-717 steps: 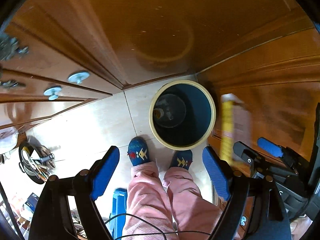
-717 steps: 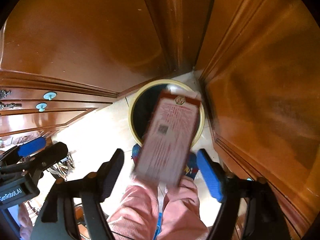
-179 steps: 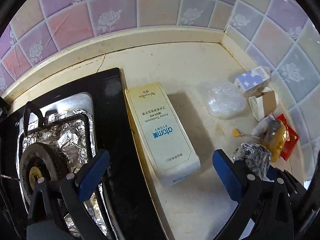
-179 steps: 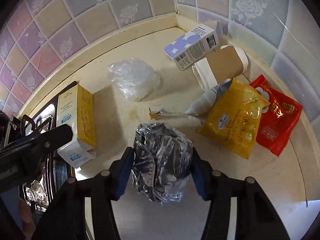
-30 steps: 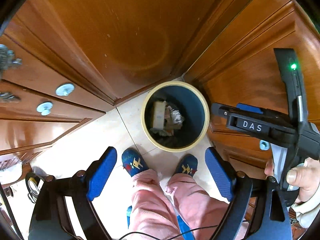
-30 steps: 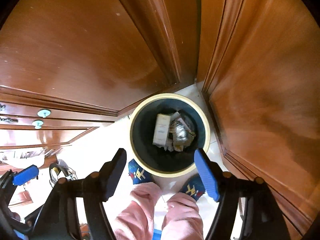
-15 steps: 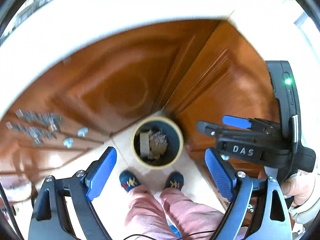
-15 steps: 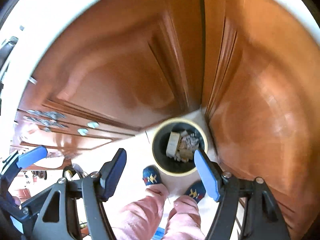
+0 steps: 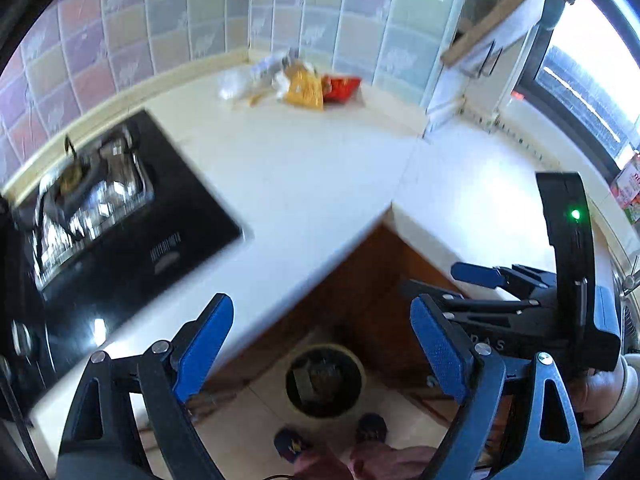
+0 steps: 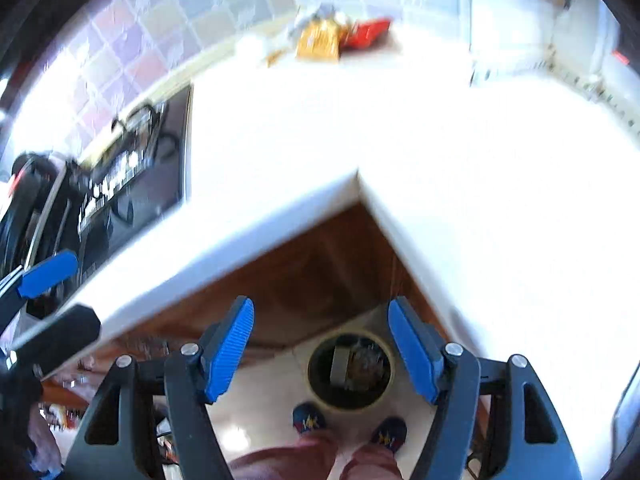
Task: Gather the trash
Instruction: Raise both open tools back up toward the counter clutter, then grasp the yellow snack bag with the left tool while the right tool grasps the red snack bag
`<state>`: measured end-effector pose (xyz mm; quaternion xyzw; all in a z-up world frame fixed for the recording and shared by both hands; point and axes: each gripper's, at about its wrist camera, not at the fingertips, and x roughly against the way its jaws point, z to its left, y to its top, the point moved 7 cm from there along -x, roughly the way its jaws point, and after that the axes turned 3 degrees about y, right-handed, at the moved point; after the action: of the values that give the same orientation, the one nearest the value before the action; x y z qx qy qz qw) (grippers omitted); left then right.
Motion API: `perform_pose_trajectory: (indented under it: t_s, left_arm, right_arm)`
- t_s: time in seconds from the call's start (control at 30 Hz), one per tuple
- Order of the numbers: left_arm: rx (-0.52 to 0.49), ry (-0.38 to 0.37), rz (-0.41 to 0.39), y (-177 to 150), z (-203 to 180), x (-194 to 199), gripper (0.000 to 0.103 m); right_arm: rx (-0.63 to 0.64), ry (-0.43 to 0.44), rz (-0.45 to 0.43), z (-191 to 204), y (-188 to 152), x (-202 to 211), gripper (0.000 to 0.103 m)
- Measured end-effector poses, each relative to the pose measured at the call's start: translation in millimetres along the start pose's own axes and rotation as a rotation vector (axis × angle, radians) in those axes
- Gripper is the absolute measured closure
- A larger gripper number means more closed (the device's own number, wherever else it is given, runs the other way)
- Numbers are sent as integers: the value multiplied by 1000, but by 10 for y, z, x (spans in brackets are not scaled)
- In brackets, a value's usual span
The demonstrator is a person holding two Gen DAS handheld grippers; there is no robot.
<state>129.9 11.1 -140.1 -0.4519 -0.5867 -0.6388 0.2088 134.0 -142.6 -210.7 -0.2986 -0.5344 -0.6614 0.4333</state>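
1. Your left hand-held gripper [image 9: 322, 344] had its blue pads spread wide, nothing between them.
2. Your right hand-held gripper [image 10: 320, 344] likewise stood apart and empty.
3. The bin [image 9: 325, 380] sat on the floor at 6 o'clock, just past your slippers, with a box and crumpled scraps inside.
4. The remaining trash pile [image 9: 298, 82], including a yellow bag and a red packet, lay at 12 o'clock in the far corner of the tabletop [image 9: 320, 168].
5. The stove [image 9: 112, 216] was at 9 o'clock.
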Motion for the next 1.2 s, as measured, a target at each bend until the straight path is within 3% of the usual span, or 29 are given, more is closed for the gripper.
perform_pose_trajectory:
  t_s: [0.17, 0.43, 0.63, 0.87, 1.2]
  left_arm:
    - [-58, 11, -79, 531, 85, 9, 14]
    - [-87, 41, -123, 1447, 213, -348, 14]
    - [-30, 51, -87, 1945, 217, -907, 14]
    - [55, 42, -6, 2362, 180, -1703, 14]
    - [136, 62, 72, 2719, 94, -2589, 14]
  right_arm:
    - [-28, -36, -98, 23, 364, 203, 32]
    - [-43, -115, -188, -52, 1027, 220, 34]
    - [-34, -107, -200, -247, 1463, -90, 47]
    - [-73, -98, -256, -568, 1988, -461, 47]
    - [-30, -82, -246, -720, 2105, -786, 47]
